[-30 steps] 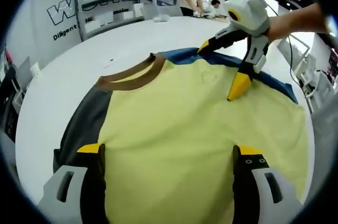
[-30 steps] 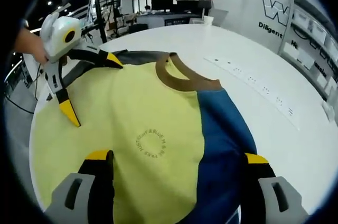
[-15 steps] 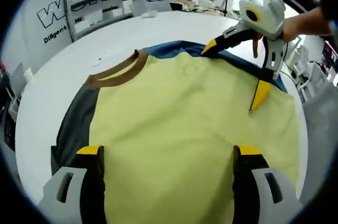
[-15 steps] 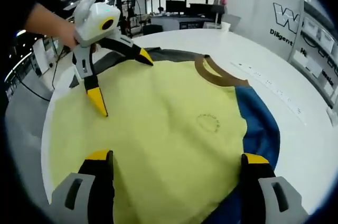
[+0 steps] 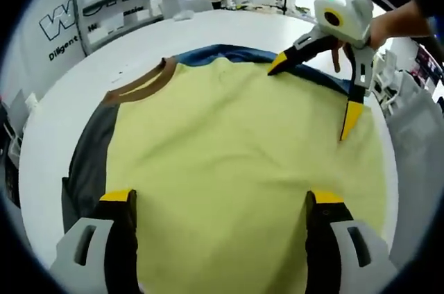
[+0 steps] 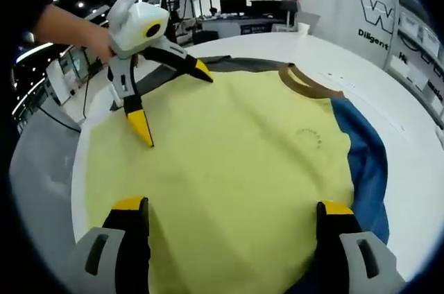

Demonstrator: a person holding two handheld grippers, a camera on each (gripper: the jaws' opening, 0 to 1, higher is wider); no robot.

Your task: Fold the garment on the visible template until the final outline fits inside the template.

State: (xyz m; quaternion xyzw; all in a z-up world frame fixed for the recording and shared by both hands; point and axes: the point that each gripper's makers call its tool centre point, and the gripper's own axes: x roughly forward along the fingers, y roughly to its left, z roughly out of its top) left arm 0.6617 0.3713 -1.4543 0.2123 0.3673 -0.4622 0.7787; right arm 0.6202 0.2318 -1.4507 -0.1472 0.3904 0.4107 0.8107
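Both grippers have slid toward the hem end over the last second; the collar sits farther off in both views. Left gripper (image 5: 216, 200) and right gripper (image 6: 230, 207): fingers spread wide, grasping nothing, hovering over the yellow body. The garment (image 5: 229, 141) lies flat, front up, on the white bench (image 5: 90, 72), grey sleeve on one side, blue on the other. Judgement: repositioning for a first fold; none made yet. I cannot make out a template. A small ring of print on the chest (image 6: 309, 138) is unreadable. The far wall lettering (image 6: 378, 20) starts "W", with "Diligent" beneath.
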